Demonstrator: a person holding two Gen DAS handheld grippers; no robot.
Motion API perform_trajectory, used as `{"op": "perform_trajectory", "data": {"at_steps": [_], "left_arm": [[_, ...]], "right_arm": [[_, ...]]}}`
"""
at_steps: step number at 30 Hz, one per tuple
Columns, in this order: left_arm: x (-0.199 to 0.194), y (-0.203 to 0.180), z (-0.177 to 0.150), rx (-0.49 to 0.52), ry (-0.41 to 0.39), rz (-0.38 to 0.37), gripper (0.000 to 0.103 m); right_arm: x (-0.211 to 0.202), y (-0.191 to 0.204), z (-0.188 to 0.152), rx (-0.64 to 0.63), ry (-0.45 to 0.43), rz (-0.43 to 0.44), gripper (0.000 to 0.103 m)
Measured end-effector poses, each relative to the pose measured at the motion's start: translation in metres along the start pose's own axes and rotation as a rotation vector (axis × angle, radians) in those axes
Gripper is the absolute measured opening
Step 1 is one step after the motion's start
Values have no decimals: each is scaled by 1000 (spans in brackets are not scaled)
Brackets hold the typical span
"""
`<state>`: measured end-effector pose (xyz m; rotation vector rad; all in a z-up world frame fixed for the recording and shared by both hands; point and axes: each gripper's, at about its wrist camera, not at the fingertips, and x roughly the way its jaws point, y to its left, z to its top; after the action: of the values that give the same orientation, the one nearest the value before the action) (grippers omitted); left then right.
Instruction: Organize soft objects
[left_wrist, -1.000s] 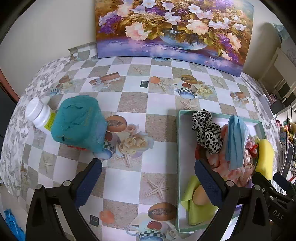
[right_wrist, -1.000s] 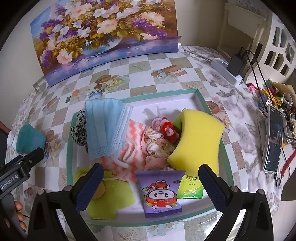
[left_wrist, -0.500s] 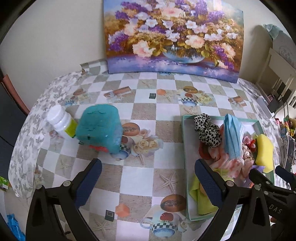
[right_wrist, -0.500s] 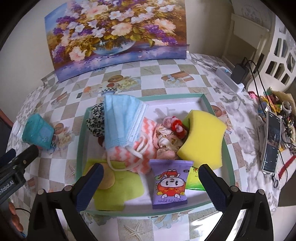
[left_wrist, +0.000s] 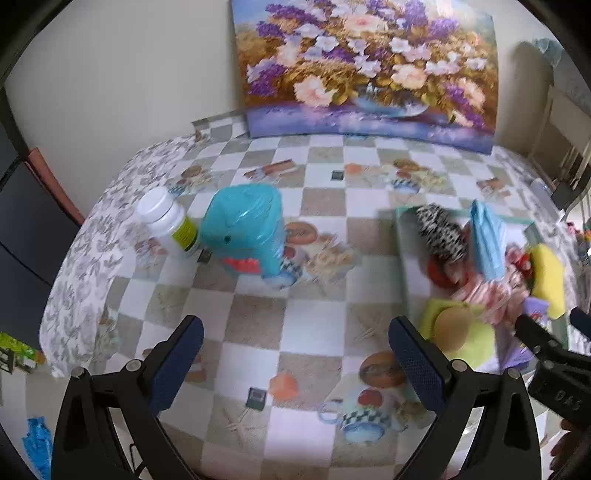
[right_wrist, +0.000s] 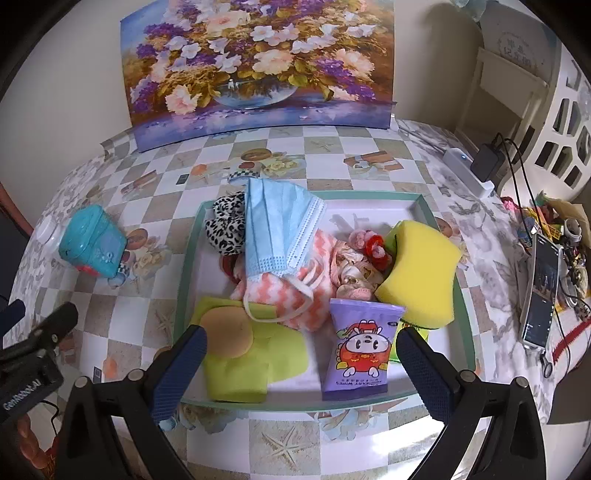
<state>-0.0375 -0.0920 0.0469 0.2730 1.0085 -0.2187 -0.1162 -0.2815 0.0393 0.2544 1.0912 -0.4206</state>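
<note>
A teal-rimmed white tray (right_wrist: 424, 206) holds soft things: a blue face mask (right_wrist: 277, 229), a leopard scrunchie (right_wrist: 225, 229), a pink-white cloth (right_wrist: 295, 291), a yellow sponge (right_wrist: 421, 273), a purple wipes pack (right_wrist: 360, 350) and a lime cloth (right_wrist: 251, 362) with a tan puff (right_wrist: 225, 336). The tray also shows in the left wrist view (left_wrist: 400, 254). A teal soft pouch (left_wrist: 245, 236) lies on the table, left of the tray. My left gripper (left_wrist: 295, 358) is open and empty above the table. My right gripper (right_wrist: 301, 365) is open and empty over the tray's near edge.
A white pill bottle (left_wrist: 166, 221) lies beside the teal pouch. A flower painting (right_wrist: 258, 70) leans on the wall at the back. A phone (right_wrist: 541, 291), a power strip (right_wrist: 467, 171), cables and clutter sit at the right. The table's left edge (left_wrist: 66, 295) drops away.
Both grippers have pulled back and risen, so the tray and pouch look smaller and farther. Both stay open and empty. The objects have not moved.
</note>
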Motion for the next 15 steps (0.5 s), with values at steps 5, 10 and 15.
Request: {"op": "perform_trajectory", "data": {"at_steps": [5, 10, 15], "left_arm": [[1, 2, -9, 13, 21, 2, 100], [0, 6, -12, -2, 30, 1, 100], [-3, 11, -14, -22, 28, 5, 100]], "right_arm": [[-2, 3, -6, -6, 1, 6, 103], [-4, 7, -9, -14, -3, 18, 103], [-4, 10, -11, -23, -7, 20, 103]]}}
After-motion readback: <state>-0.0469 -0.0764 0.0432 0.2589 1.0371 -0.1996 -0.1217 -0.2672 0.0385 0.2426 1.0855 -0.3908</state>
